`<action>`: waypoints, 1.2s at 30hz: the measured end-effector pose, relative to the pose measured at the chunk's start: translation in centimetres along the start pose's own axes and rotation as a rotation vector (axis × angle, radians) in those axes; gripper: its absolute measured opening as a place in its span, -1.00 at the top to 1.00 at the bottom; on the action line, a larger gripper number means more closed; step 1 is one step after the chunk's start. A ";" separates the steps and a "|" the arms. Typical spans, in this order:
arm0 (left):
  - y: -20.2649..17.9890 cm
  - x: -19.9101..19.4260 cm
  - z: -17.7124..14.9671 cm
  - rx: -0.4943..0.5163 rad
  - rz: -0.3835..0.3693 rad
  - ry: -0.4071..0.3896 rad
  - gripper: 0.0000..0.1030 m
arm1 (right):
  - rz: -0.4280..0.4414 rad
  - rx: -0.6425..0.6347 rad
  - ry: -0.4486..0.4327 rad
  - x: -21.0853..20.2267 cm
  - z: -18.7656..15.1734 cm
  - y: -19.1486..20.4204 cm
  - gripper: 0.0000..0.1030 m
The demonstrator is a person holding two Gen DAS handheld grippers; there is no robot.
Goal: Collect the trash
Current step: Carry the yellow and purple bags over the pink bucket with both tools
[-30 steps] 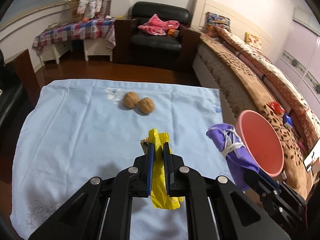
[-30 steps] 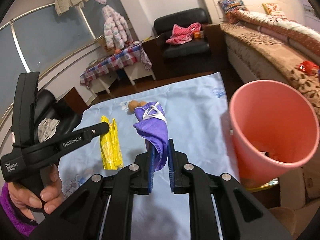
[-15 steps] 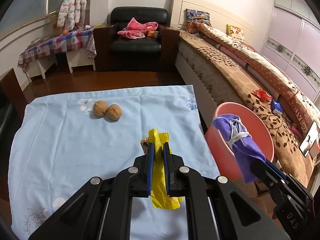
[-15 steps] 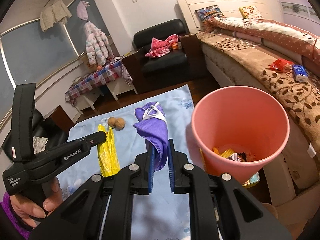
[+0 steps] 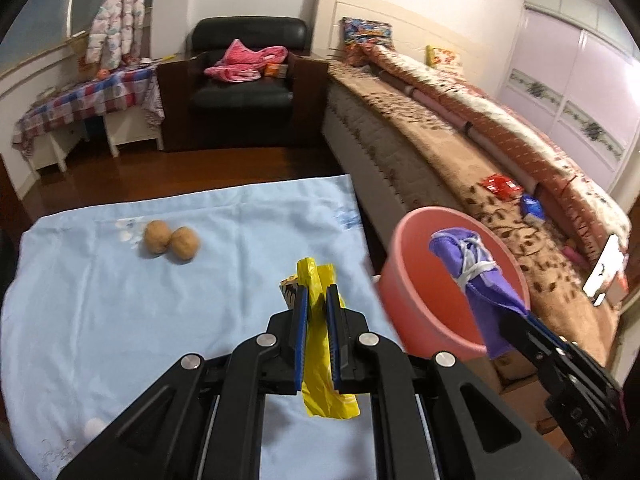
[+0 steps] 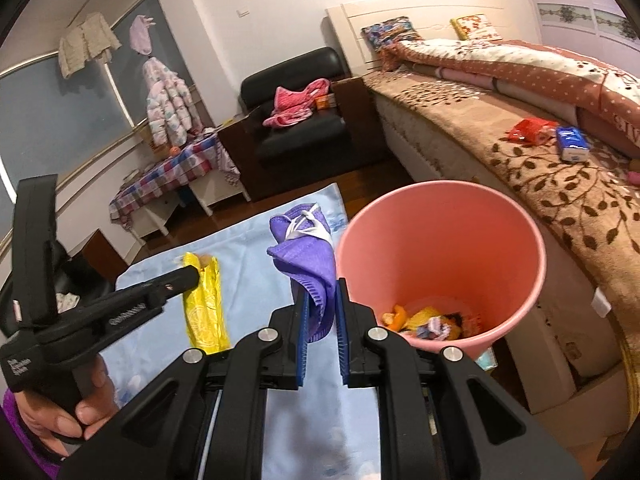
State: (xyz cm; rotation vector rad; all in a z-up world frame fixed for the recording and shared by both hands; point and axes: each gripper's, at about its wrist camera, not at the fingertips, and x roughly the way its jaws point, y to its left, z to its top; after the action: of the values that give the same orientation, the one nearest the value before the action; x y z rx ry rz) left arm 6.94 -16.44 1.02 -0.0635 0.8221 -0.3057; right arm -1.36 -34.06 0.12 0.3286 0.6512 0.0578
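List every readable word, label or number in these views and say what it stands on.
"DAS": right gripper's body, left wrist view.
Left gripper's arm: white lettering, too blurred to read.
Its handle label: too small.
Quilt edge: partial letters, unclear.
Blue packet, red packet: unreadable.

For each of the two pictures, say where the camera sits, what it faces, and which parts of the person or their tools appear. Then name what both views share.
Left wrist: on the left gripper, facing blue cloth, walnuts, bed; shows the fingers pinching a yellow wrapper, plus the right gripper.
Right wrist: on the right gripper, facing the pink bin; shows fingers holding a purple mask, and the person's left hand.
Shared: bin, mask, wrapper, cloth, armchair.
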 end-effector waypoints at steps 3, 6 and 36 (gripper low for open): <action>-1.0 0.2 0.6 0.023 -0.049 -0.019 0.84 | -0.035 0.024 -0.014 -0.2 0.5 -1.5 0.76; -2.4 0.4 1.2 0.054 -0.089 -0.035 0.84 | -0.075 0.048 -0.021 -0.4 0.8 -3.1 0.76; -11.5 8.5 2.0 0.194 -0.252 0.033 0.84 | -0.161 0.153 0.029 4.3 1.8 -9.7 0.75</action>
State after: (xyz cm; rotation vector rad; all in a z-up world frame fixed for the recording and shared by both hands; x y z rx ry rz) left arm 11.04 -30.00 -1.62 0.0198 0.8148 -0.6236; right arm 2.66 -43.05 -4.08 0.4225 0.7105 -0.1420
